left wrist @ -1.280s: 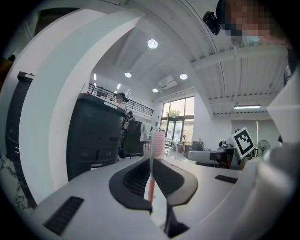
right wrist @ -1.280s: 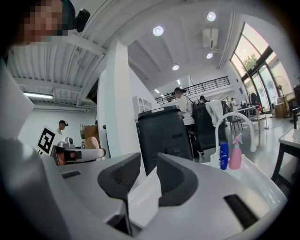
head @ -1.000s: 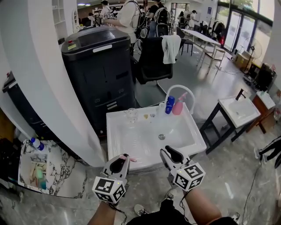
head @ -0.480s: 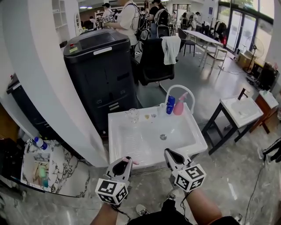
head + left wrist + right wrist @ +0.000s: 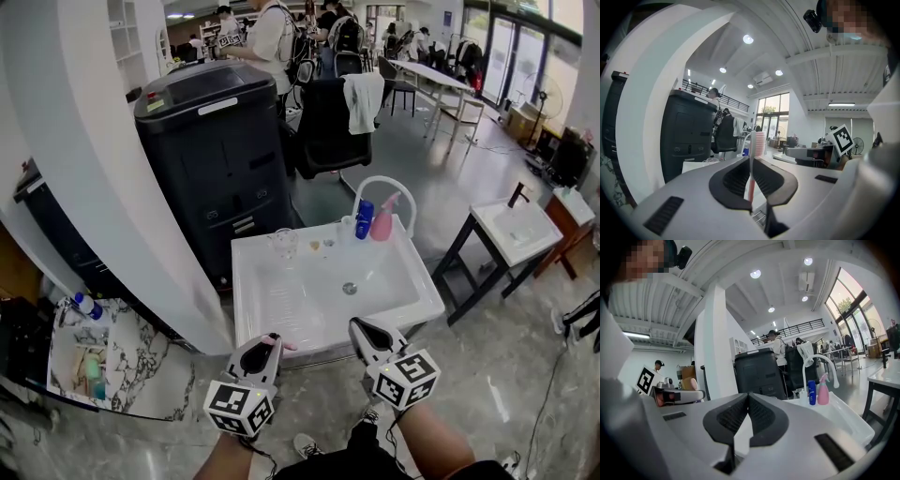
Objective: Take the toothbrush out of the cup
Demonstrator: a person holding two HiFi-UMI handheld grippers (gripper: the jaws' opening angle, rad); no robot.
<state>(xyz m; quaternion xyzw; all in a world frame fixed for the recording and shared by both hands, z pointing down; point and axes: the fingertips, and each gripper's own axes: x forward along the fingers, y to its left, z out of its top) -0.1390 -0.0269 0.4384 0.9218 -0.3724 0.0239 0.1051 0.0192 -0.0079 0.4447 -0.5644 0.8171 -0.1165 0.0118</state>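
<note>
A pink toothbrush [image 5: 757,143] stands upright between the jaws of my left gripper [image 5: 752,161], which is shut on its handle. In the head view the left gripper [image 5: 267,342] hovers at the near edge of the white sink [image 5: 272,309], and the brush's pink end [image 5: 284,345] pokes out to the right. An empty clear cup [image 5: 283,243] stands on the sink's back rim, far from both grippers. My right gripper [image 5: 361,328] floats beside the left one. Its jaws [image 5: 748,397] meet with nothing between them.
A blue bottle [image 5: 364,218] and a pink spray bottle [image 5: 382,225] stand under the white arched faucet [image 5: 384,186]. A black machine [image 5: 211,150] and a white pillar [image 5: 103,169] rise at left. A second sink stand [image 5: 514,230] is at right. People stand at the back.
The right gripper's jaws have closed on nothing. Both hands stay nearly where they were, and the left gripper still holds the toothbrush.
</note>
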